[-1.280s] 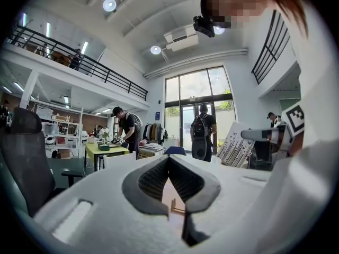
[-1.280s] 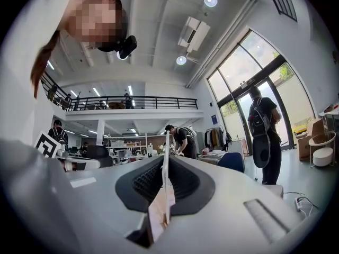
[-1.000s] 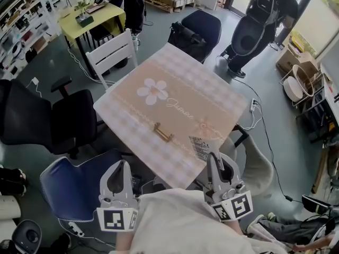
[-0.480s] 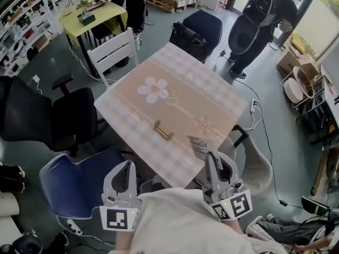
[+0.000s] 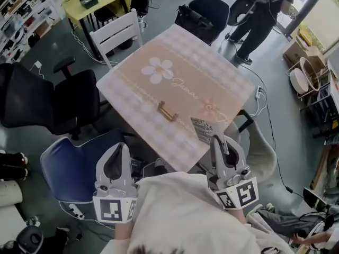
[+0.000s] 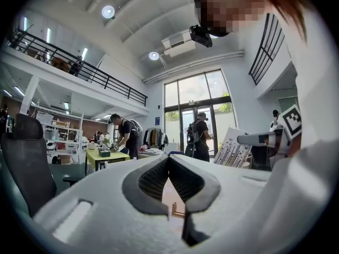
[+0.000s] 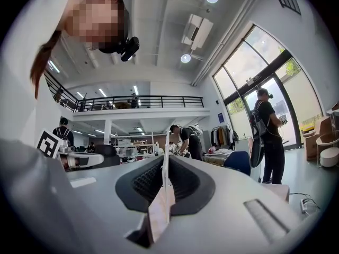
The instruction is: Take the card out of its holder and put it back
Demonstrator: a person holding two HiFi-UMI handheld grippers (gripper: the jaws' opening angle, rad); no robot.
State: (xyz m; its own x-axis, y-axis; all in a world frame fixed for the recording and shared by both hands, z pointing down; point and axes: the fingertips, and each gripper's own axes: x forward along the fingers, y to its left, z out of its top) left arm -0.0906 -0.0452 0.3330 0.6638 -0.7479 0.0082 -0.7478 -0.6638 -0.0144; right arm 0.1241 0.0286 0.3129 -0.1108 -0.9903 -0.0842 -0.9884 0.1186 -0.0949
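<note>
In right tool (image 5: 217, 140), card (image 5: 204, 130) clamped, holder (image 5: 166, 111) apart on table (image 5: 222, 83)

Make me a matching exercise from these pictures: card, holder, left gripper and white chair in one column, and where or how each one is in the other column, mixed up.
1. card
2. holder
3. left gripper
4. white chair

A. shut, nothing between its jaws
B. beside the table, on its far left side
C. empty, on the table
D. clamped in the right gripper

Pairs: 1-D, 2-C, 3-A, 4-B
</note>
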